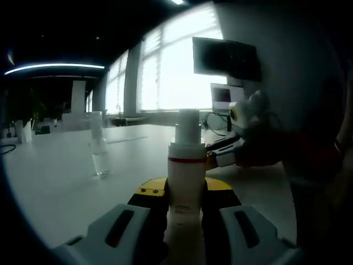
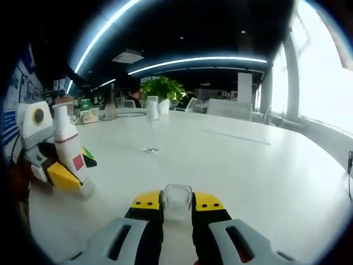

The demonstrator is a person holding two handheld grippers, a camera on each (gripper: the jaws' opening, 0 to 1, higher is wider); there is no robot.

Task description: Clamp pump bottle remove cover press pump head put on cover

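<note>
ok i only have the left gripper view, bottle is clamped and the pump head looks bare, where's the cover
Observer: The clear cover is between the jaws of the right gripper, which is shut on it.
Operator: is it close to the bottle
Observer: No. In the right gripper view the pump bottle, held by the left gripper, stands far off to the left, apart from the cover.
Operator: what's behind that tall clear thing on the table
Observer: A leafy green plant stands further back, behind the clear vessel.
</note>
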